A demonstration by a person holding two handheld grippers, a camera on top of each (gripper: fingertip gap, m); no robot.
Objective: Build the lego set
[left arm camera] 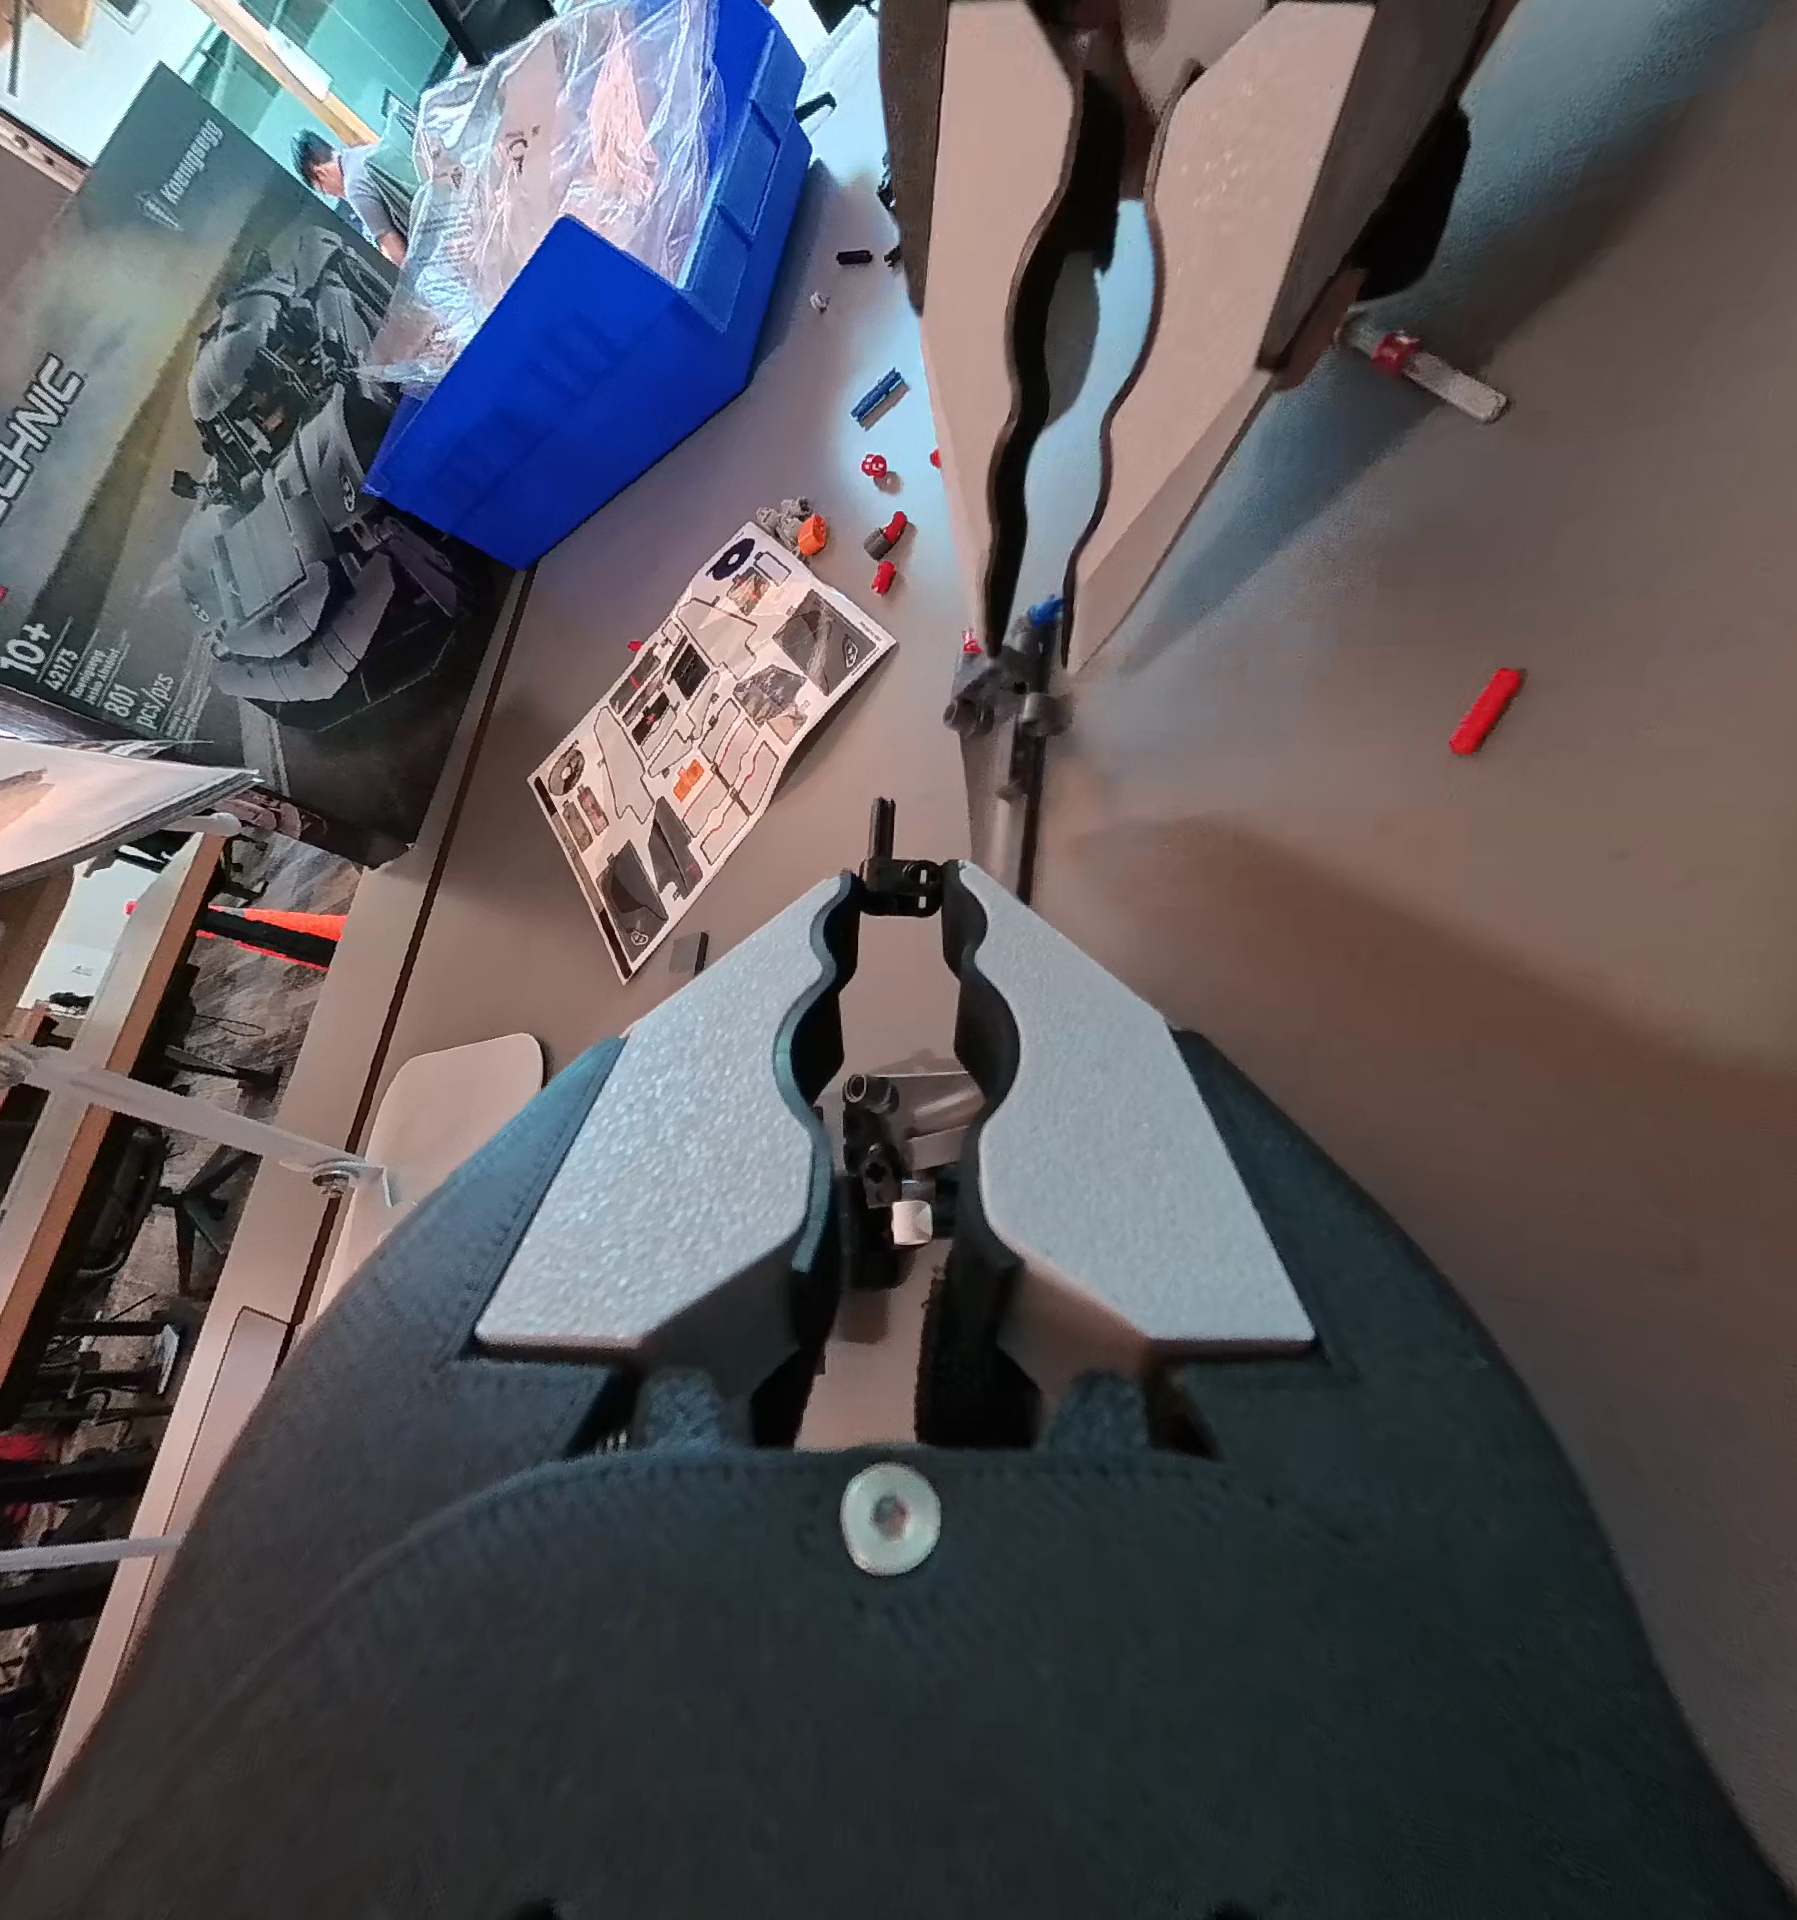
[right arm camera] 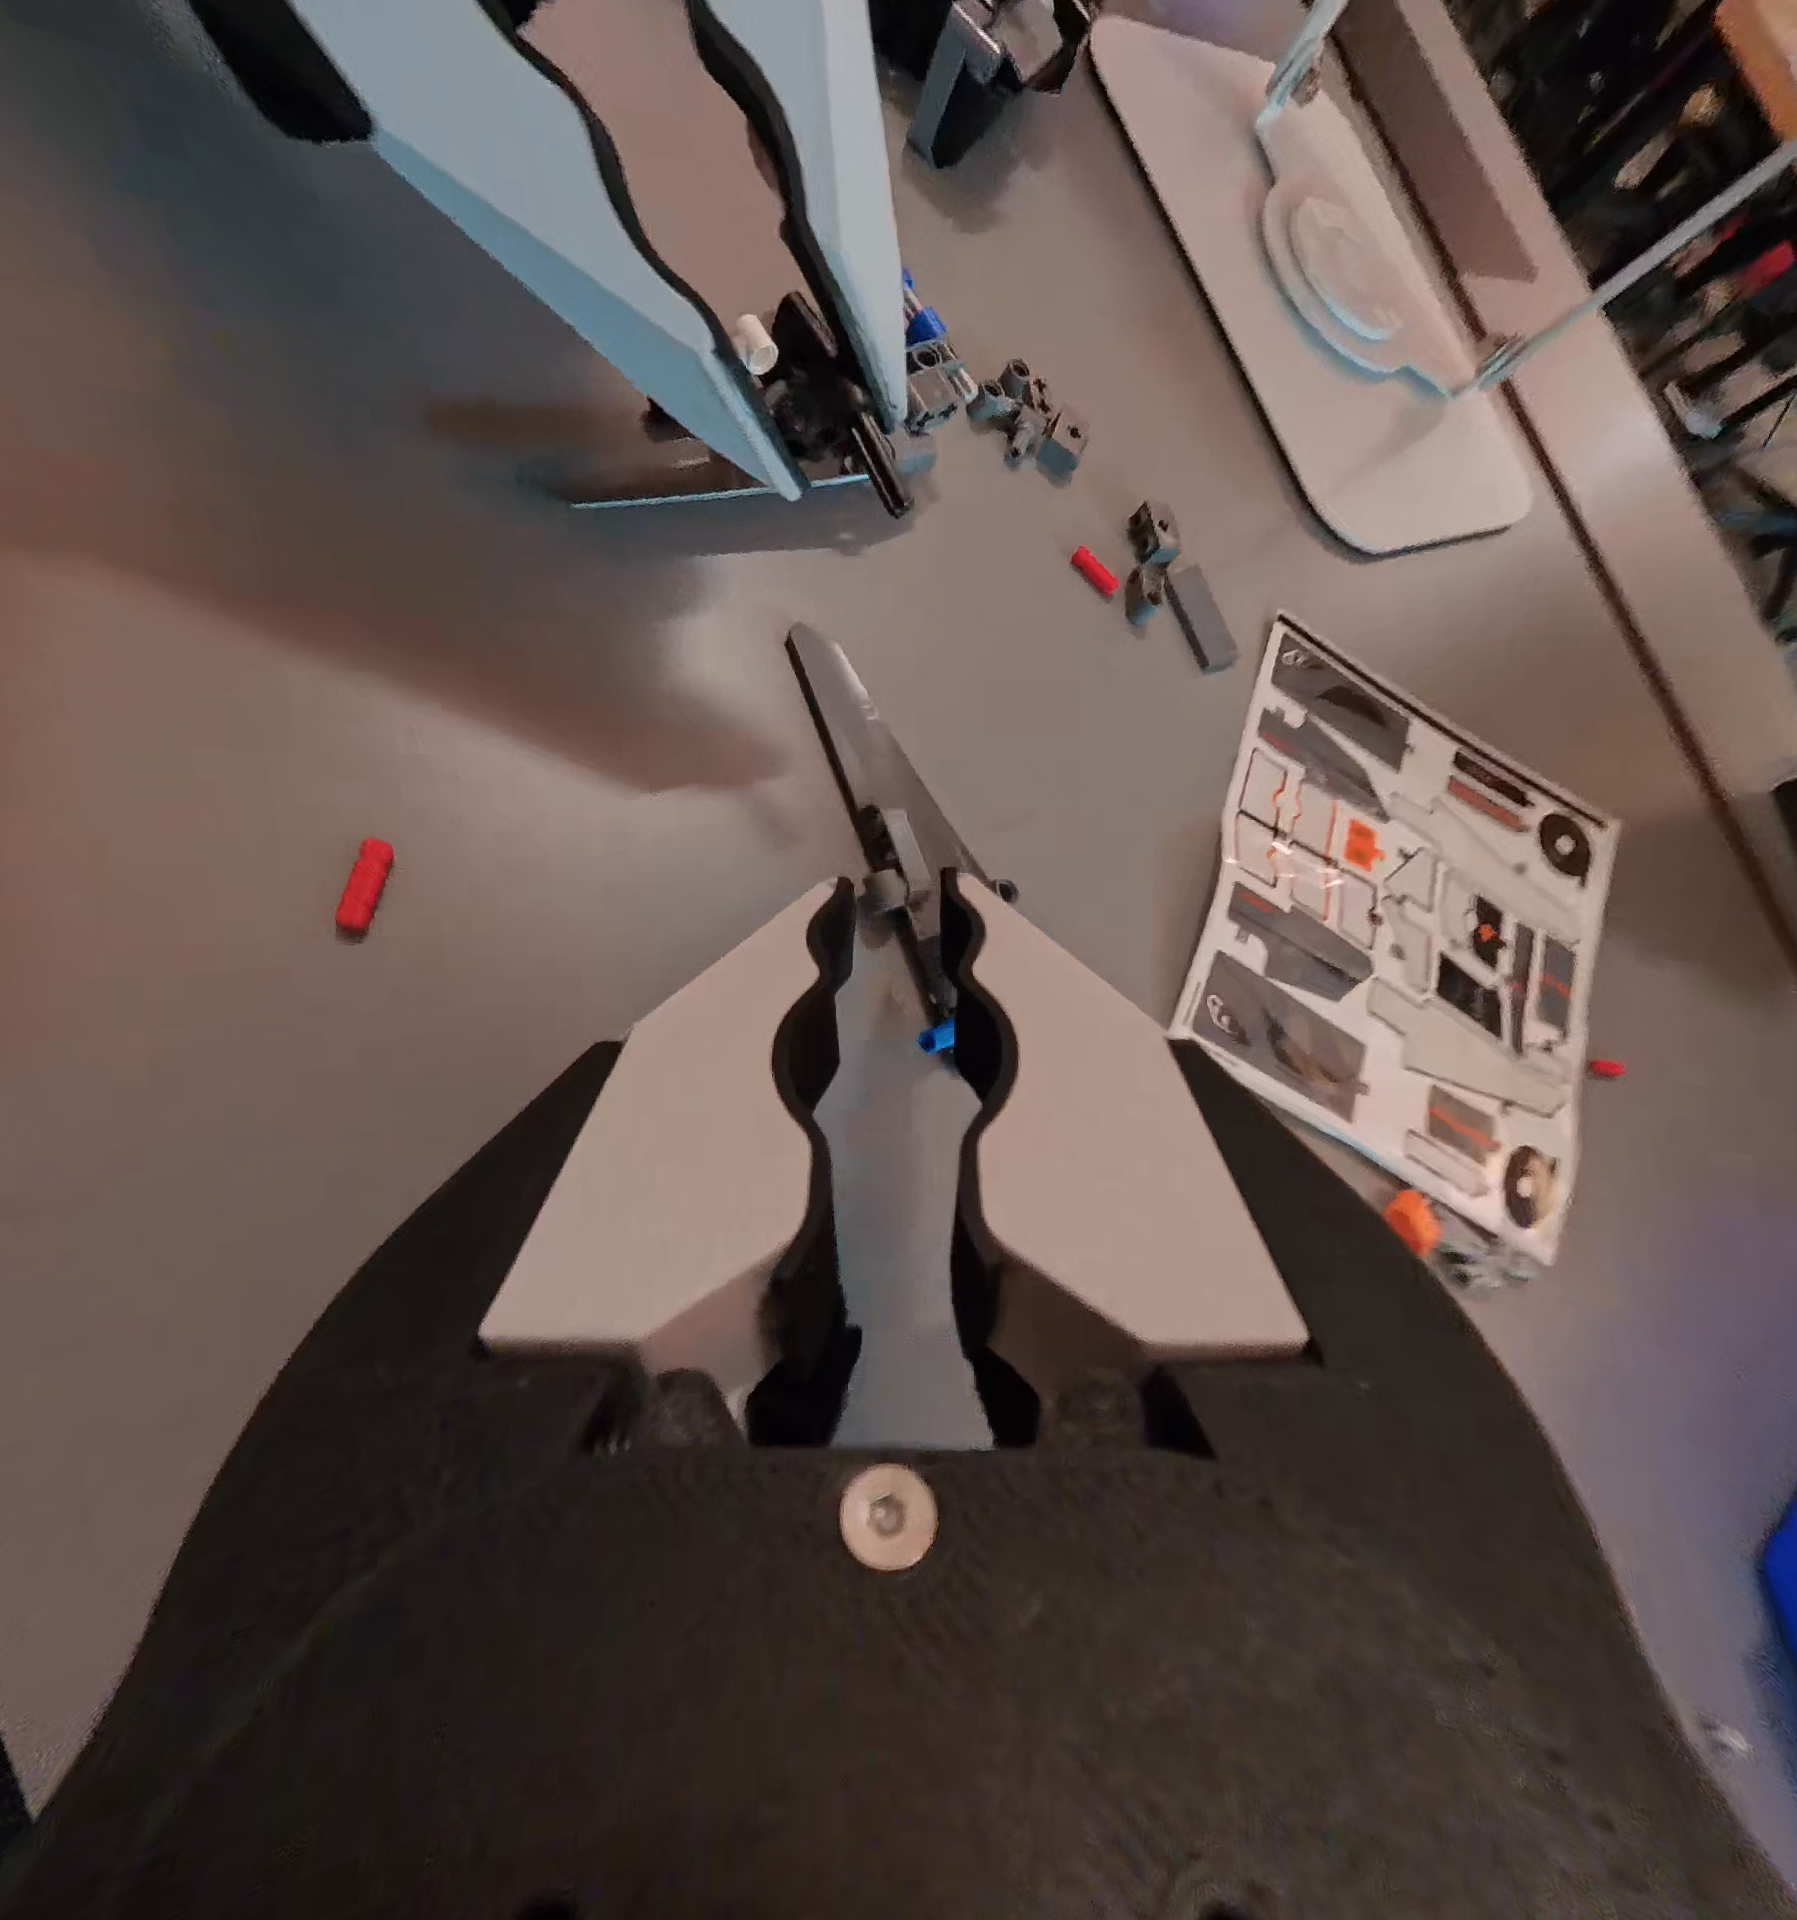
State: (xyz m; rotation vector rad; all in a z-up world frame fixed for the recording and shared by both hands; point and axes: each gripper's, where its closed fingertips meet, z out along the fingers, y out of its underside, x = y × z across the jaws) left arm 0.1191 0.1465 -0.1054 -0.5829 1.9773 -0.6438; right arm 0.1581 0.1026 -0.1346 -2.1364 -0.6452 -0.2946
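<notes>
Left gripper (left arm camera: 899, 883) pinches a black connector (left arm camera: 896, 878); right gripper (right arm camera: 894, 896) clamps a grey panel assembly (right arm camera: 878, 769). Only the left wrist view shows the blue bin (left arm camera: 603, 364) at 11 o'clock.

Small black connector piece (left arm camera: 899, 883) pinched upright beside the sticker sheet (left arm camera: 712, 748); long grey-black assembly (right arm camera: 889, 831) clamped, angled above it.

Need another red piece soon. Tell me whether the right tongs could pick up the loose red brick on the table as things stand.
Probably not yet: the right tongs are shut on a long grey piece. The red brick lies alone on bare table, nothing around it, so setting the piece down should free the way.
</notes>
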